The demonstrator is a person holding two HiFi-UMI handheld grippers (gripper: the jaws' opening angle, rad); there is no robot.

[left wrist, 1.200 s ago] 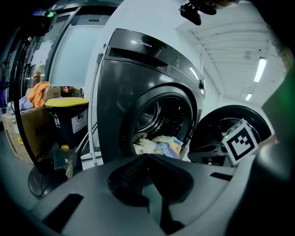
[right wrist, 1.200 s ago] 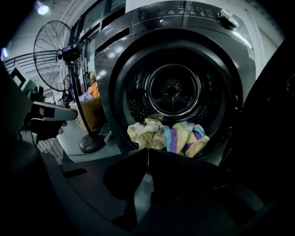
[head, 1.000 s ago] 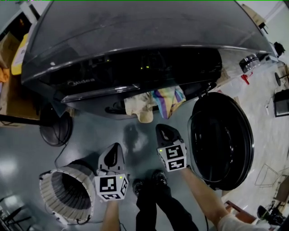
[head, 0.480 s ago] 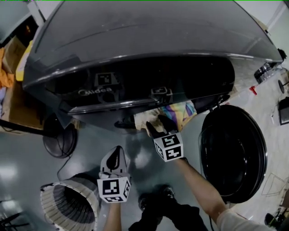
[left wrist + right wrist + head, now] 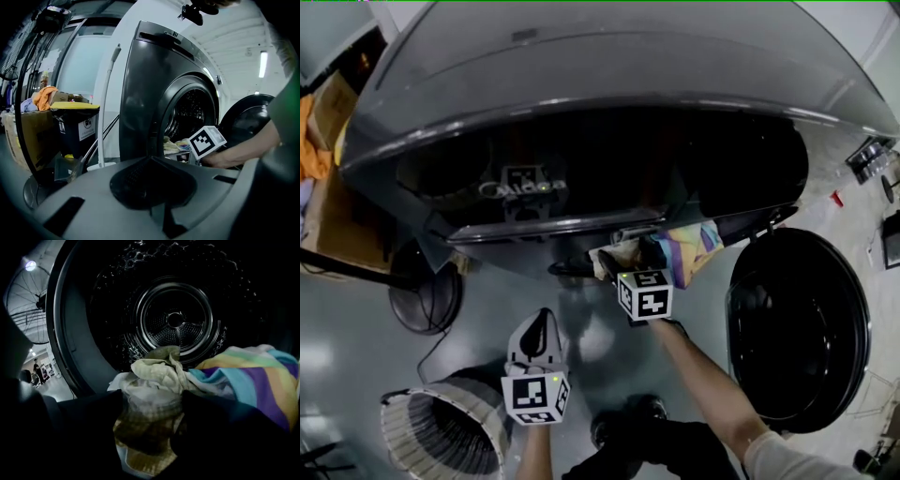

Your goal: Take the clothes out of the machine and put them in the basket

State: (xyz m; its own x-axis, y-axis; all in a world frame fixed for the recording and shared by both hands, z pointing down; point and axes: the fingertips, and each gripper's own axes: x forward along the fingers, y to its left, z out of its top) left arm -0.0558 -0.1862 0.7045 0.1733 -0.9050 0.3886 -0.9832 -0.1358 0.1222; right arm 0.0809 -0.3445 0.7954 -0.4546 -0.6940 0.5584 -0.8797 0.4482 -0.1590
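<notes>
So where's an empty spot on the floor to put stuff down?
The grey floor is bare between the washing machine front and the person's shoes, and also to the left of the fan and basket. The basket looks empty inside too. It's crowded at the drum mouth, where clothes spill out.

The right gripper point(image 5: 152, 401) points into the washing machine's drum point(image 5: 176, 319). Its dark jaws have just been opening and stand wide apart, with a crumpled cream cloth point(image 5: 157, 373) lying between them at the drum's mouth. A striped cloth point(image 5: 255, 380) in teal, purple and yellow lies against its right side. A fan point(image 5: 23, 310) shows at far left, outside the machine.
</notes>
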